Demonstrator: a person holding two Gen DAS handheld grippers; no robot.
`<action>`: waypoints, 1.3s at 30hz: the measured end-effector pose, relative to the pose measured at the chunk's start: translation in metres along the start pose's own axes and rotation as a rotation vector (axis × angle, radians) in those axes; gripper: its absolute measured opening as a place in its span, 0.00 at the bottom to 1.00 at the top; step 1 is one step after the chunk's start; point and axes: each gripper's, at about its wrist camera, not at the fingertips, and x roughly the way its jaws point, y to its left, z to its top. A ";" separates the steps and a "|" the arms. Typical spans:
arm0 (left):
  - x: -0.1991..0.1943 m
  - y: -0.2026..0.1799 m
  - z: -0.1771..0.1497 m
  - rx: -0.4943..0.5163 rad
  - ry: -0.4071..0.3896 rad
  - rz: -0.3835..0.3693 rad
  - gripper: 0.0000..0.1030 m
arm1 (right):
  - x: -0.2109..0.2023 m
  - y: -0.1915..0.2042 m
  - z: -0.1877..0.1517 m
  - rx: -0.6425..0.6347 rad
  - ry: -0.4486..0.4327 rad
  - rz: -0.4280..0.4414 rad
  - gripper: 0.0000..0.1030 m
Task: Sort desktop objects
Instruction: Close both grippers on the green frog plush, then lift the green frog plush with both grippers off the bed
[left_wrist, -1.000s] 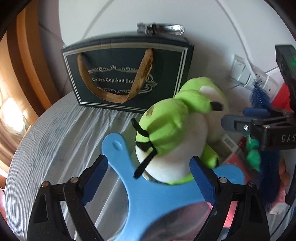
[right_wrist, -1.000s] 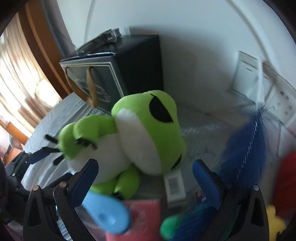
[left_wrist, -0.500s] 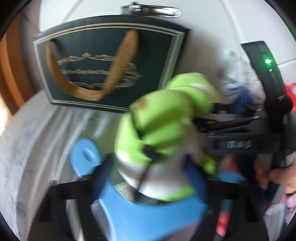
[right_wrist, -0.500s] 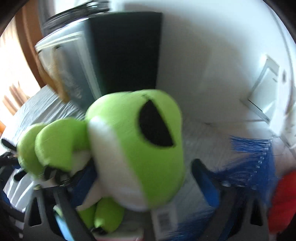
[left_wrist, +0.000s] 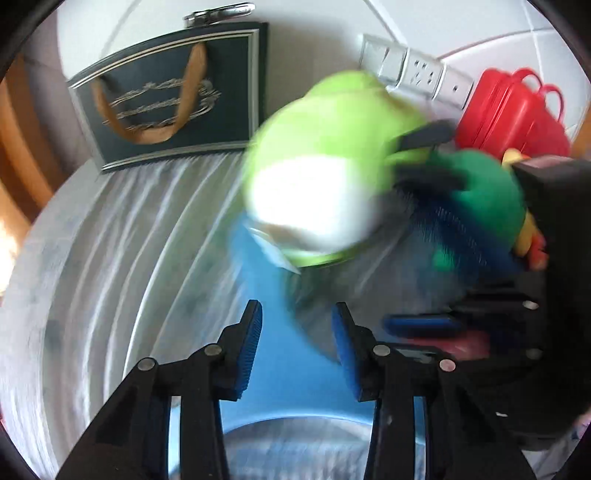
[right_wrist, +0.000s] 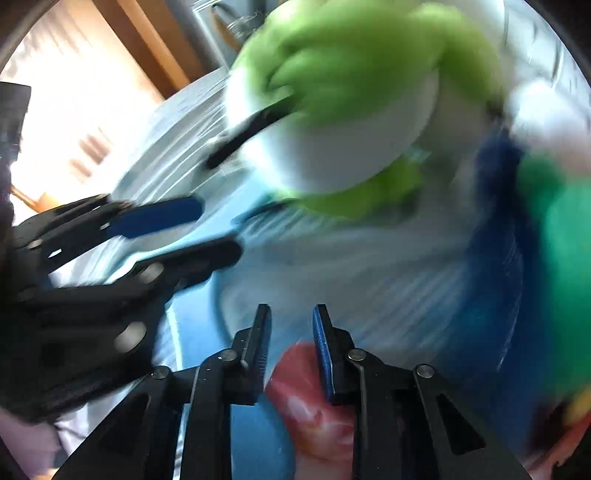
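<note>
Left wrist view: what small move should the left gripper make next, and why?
Probably finish closing the left gripper on the blue plastic piece before lifting. Its jaws have just been closing with that piece between them, but blur hides whether the pads grip, and the frog plush overlaps its far end.

White wall (left_wrist: 314, 22) with sockets (left_wrist: 421, 72); possibly a sunlit window (right_wrist: 62, 122).

Bright daylight, heavy motion blur, fisheye edges

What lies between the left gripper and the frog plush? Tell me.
A flat blue plastic piece, seen in the left wrist view: it runs from between the jaws of the left gripper, which have just been closing, up under the frog plush.
</note>
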 end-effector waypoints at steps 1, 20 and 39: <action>-0.004 0.005 -0.002 -0.016 0.002 0.013 0.38 | -0.003 0.001 -0.005 0.004 -0.004 -0.003 0.22; 0.017 -0.022 0.053 -0.143 -0.054 0.102 0.63 | -0.079 -0.071 0.093 0.109 -0.254 -0.216 0.64; 0.009 0.043 0.102 -0.251 -0.141 0.123 0.75 | -0.021 -0.097 0.162 0.176 -0.204 -0.032 0.98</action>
